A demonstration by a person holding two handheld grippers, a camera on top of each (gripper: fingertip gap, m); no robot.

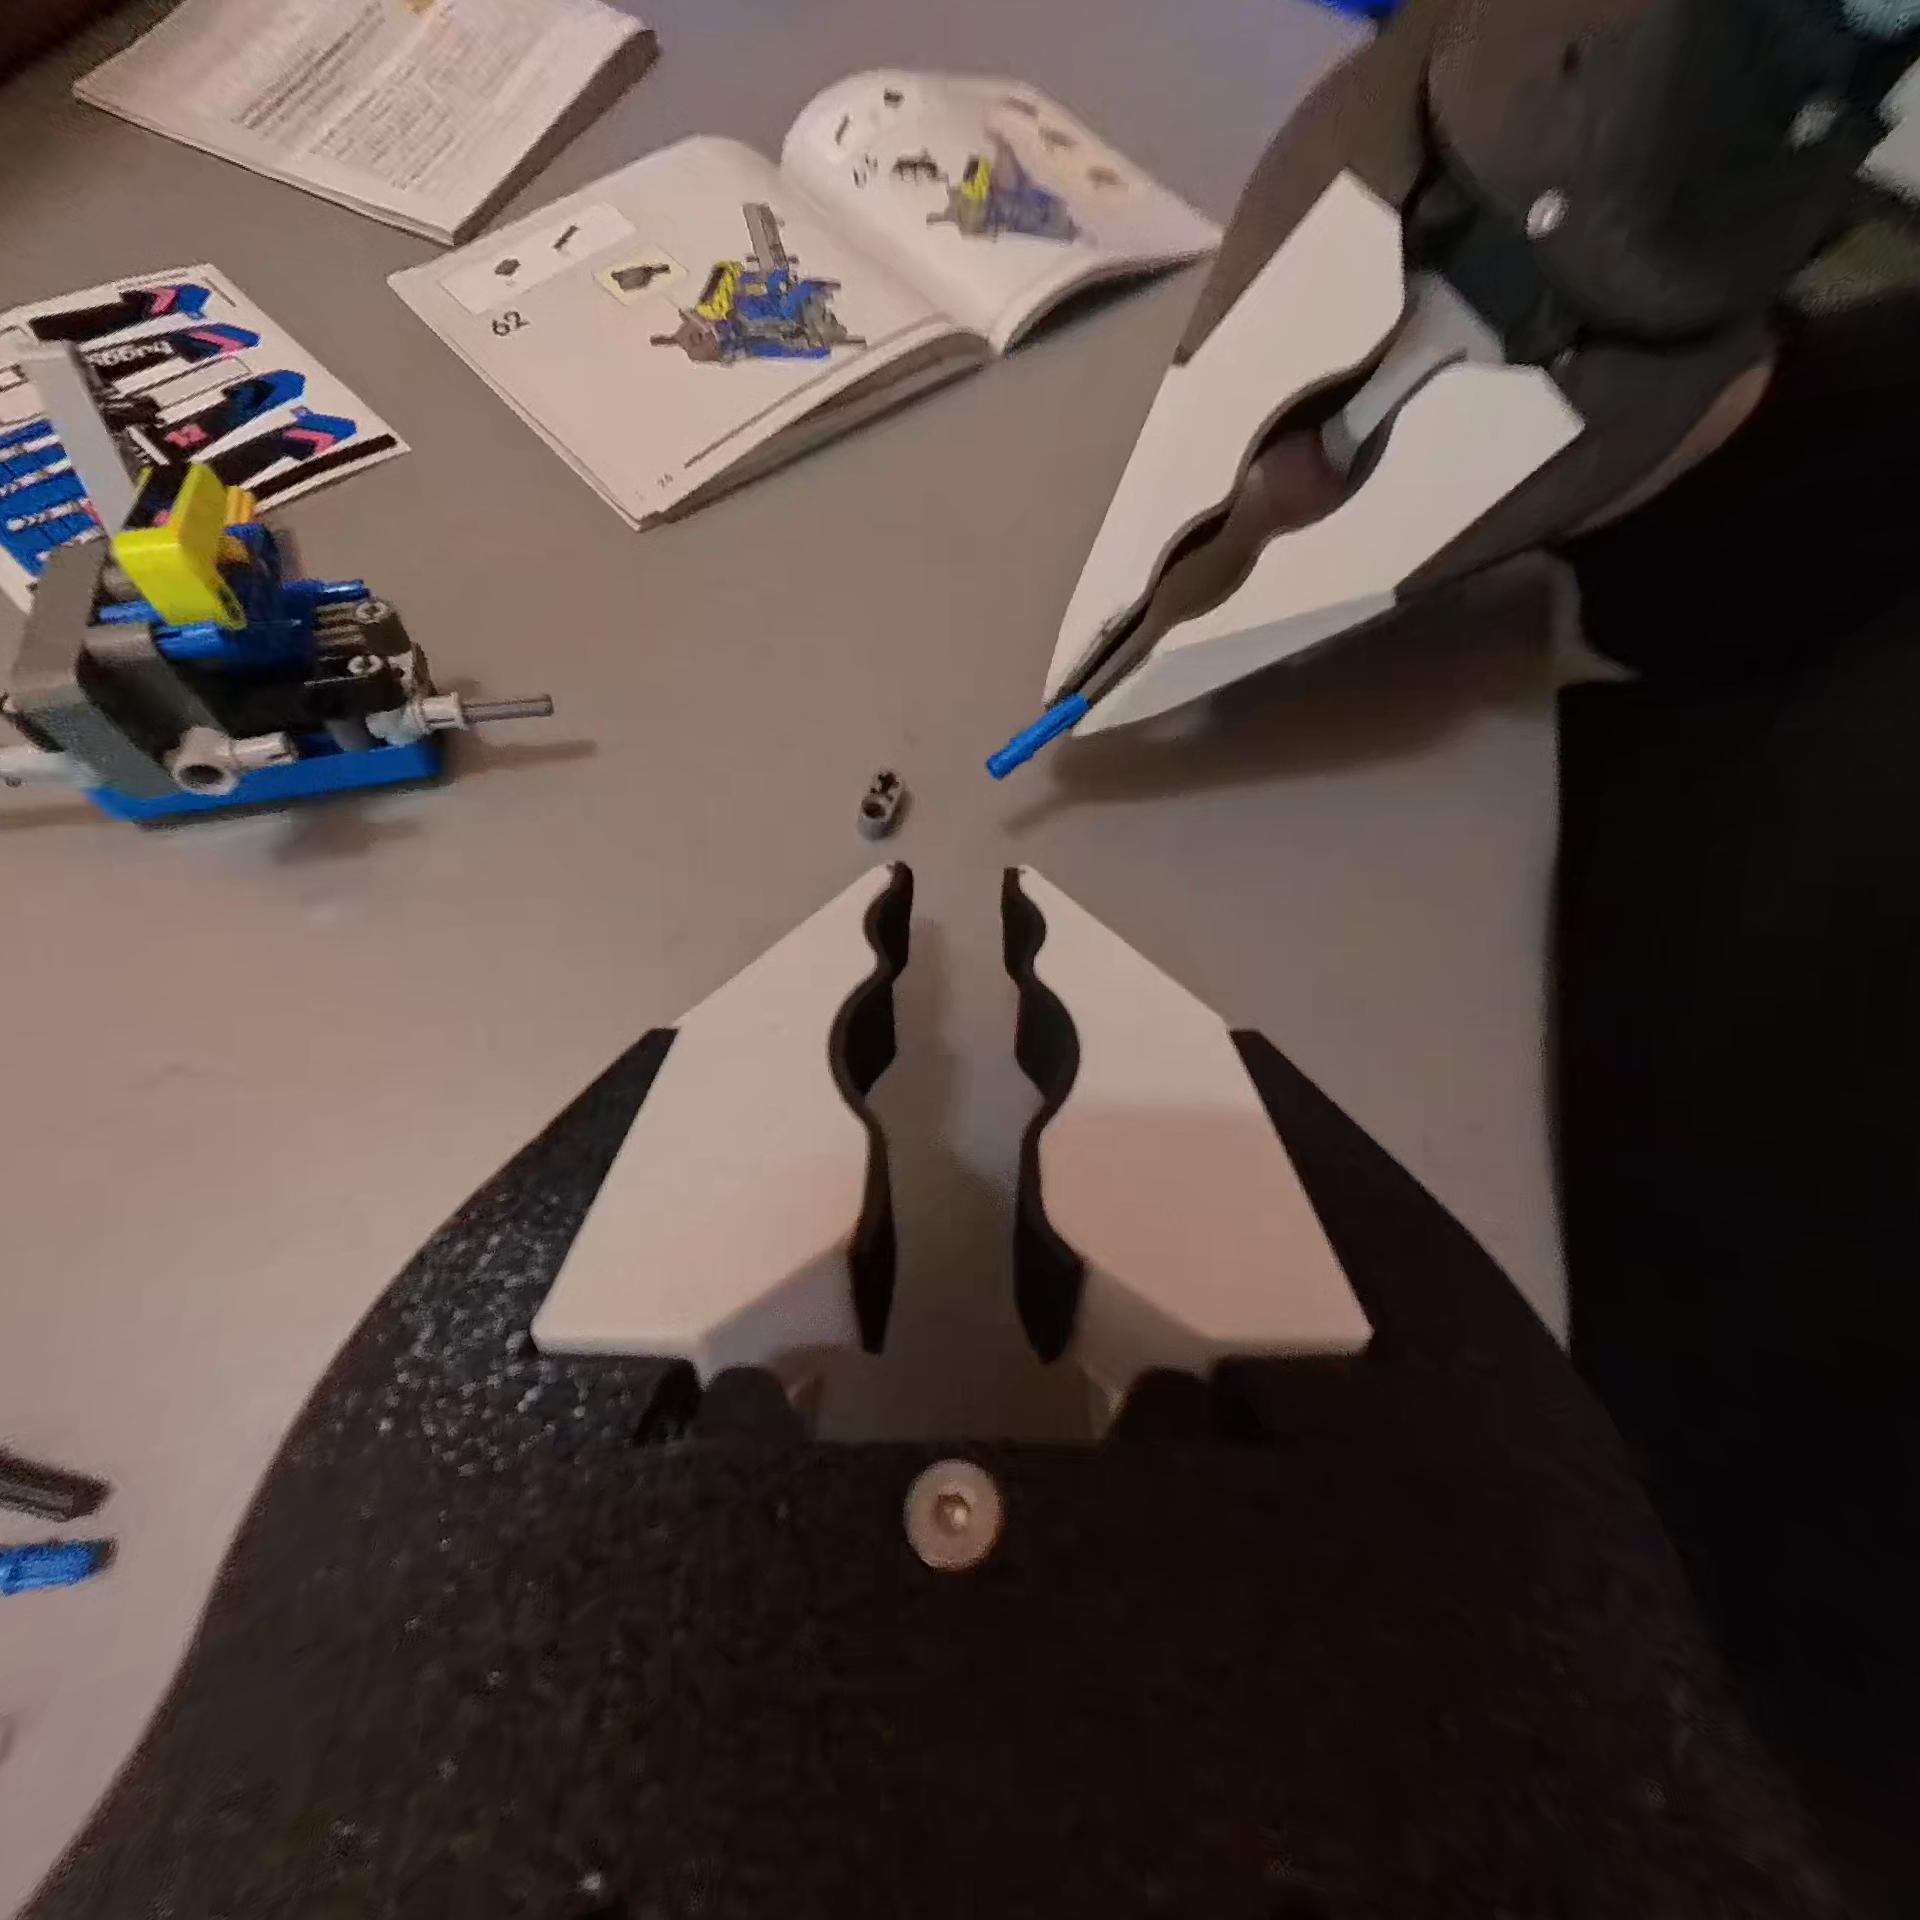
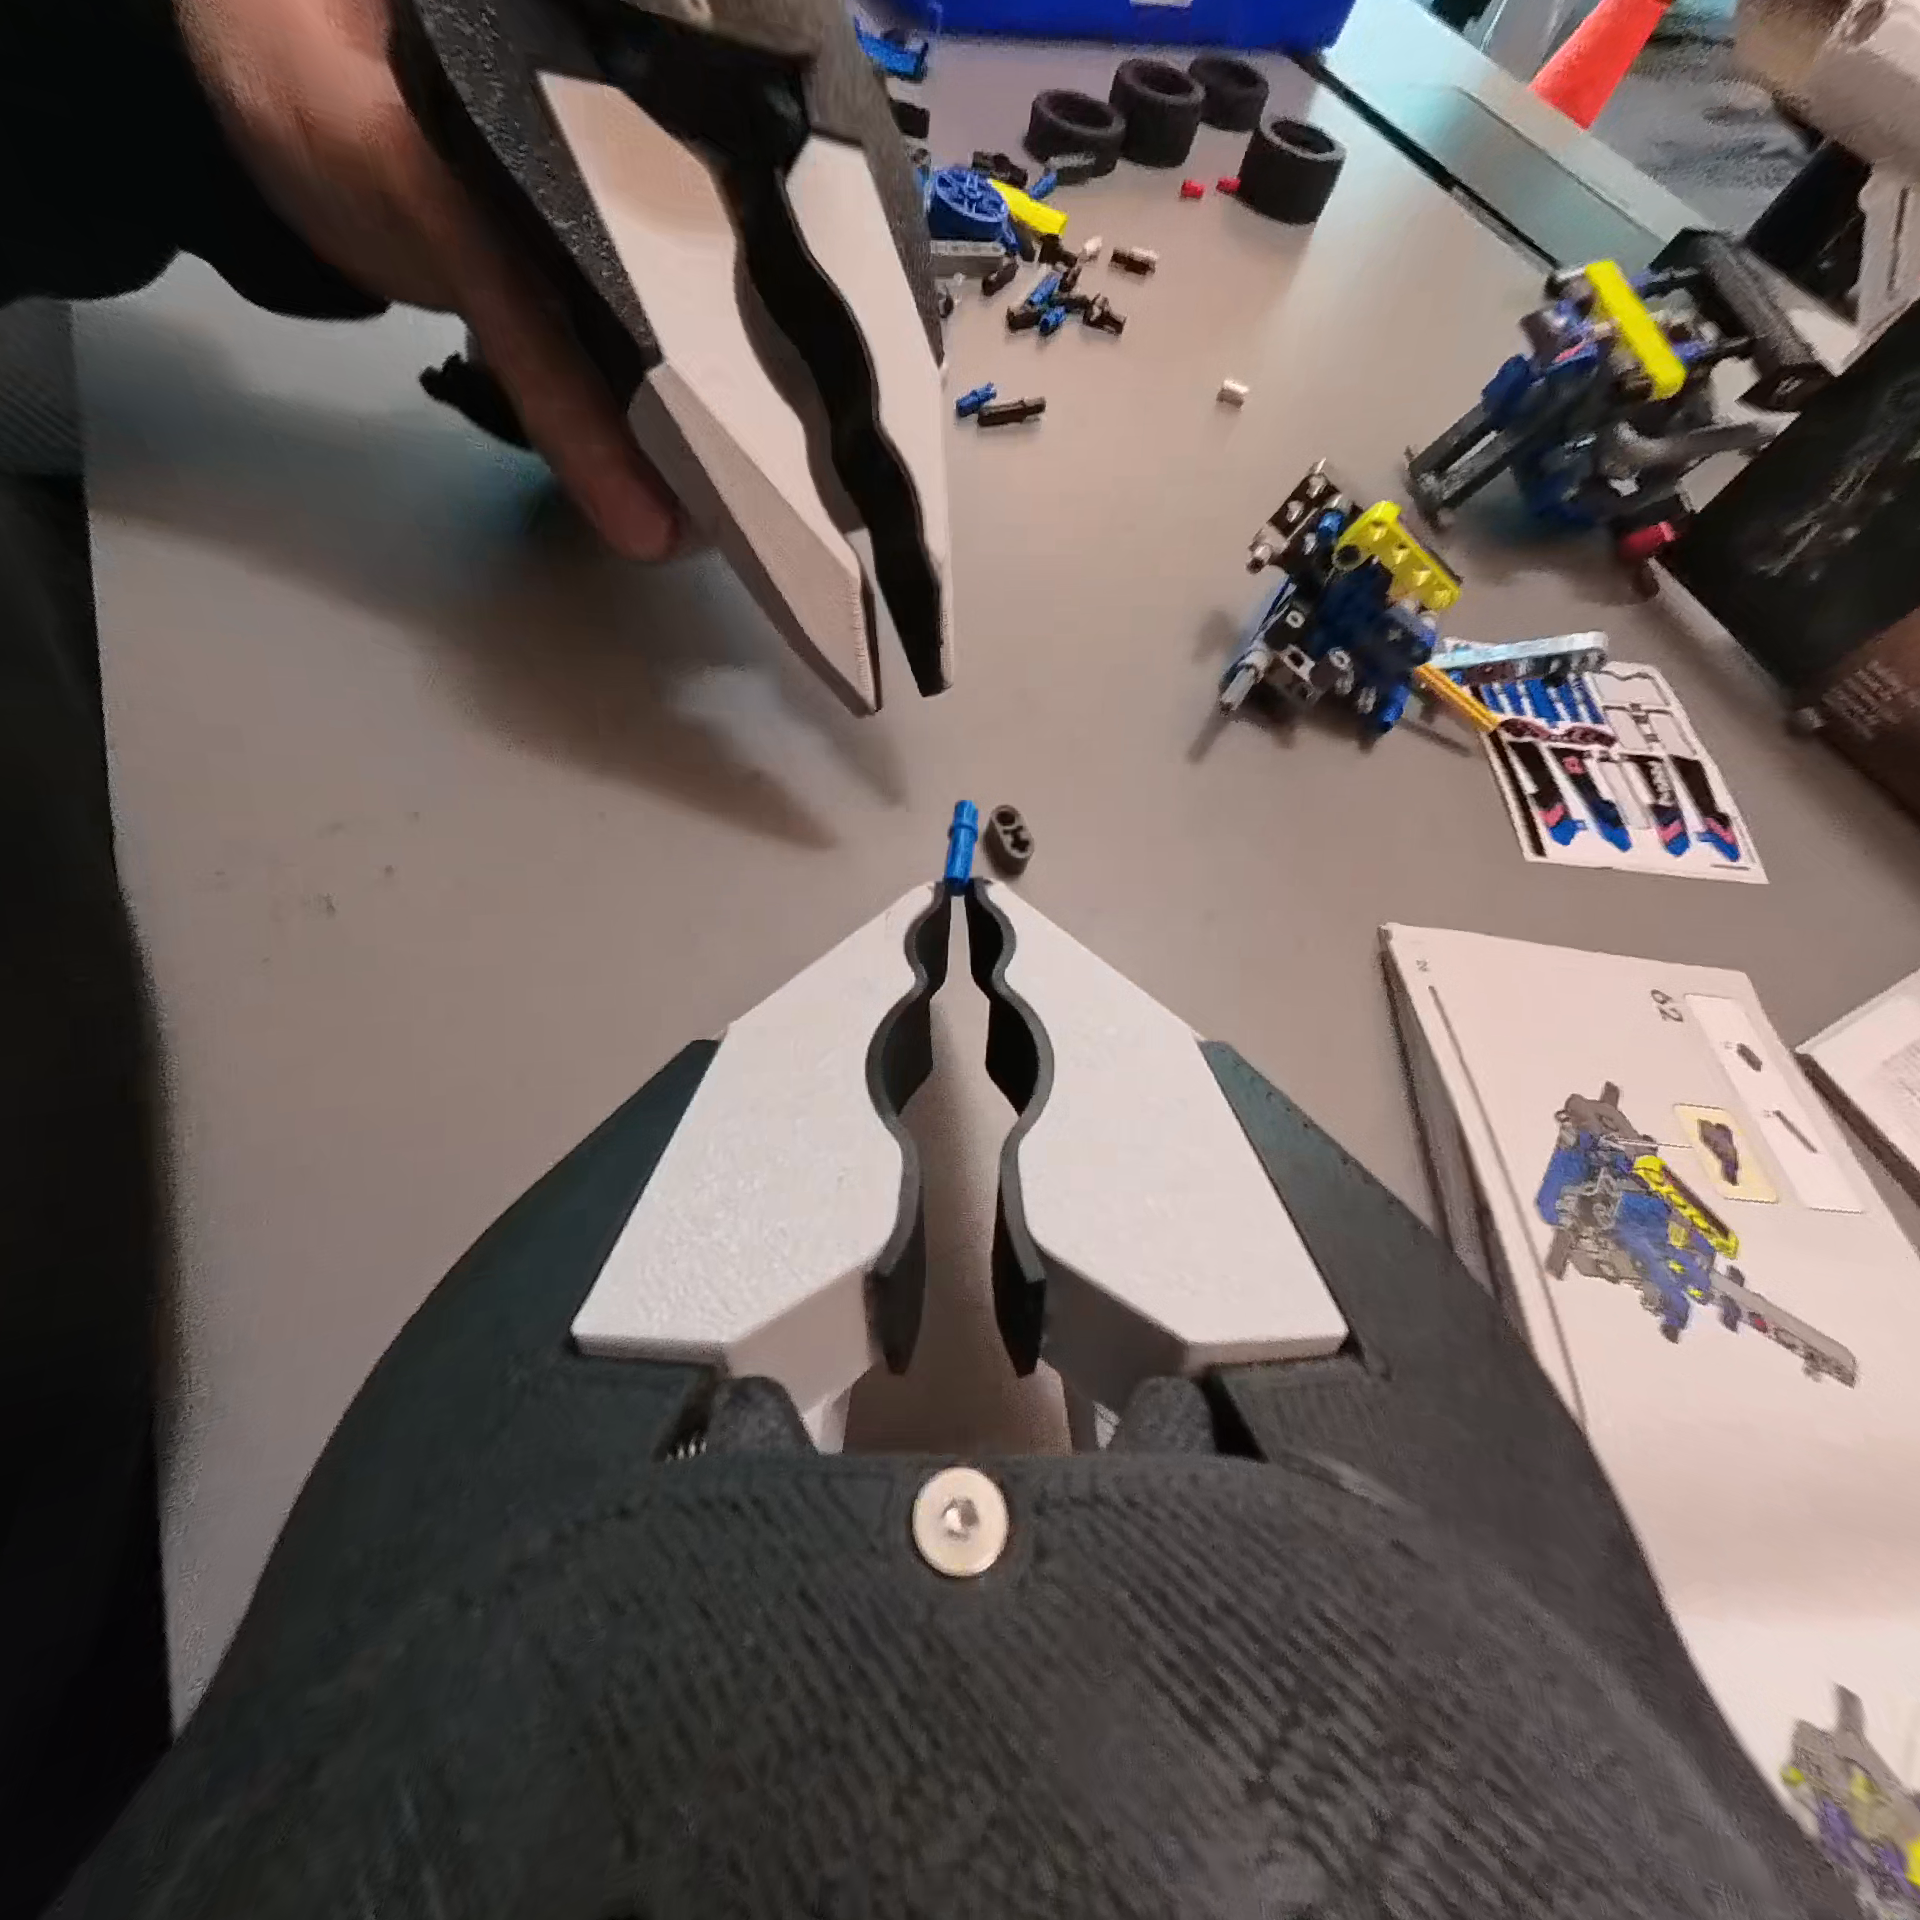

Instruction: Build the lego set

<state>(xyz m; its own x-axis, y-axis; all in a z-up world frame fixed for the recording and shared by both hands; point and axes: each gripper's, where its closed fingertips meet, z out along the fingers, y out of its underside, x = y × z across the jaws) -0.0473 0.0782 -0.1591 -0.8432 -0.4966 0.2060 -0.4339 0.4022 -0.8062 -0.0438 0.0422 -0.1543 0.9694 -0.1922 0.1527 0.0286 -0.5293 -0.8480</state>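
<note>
Now, I judge the step is joining the blue pin (image 2: 961, 844) to the small grey connector (image 2: 1007, 833) lying loose on the table (image 2: 520, 831) just beside it; I align pin with hole before pushing; my right gripper (image 2: 961, 885) pinches the pin at its tips; my left gripper (image 1: 956, 873) hovers near, slightly spread, empty.

It looks like a workshop or lab bench: a plain grey table (image 2: 416, 831) with an orange cone (image 2: 1595, 52) at one o'clock beyond it.
</note>
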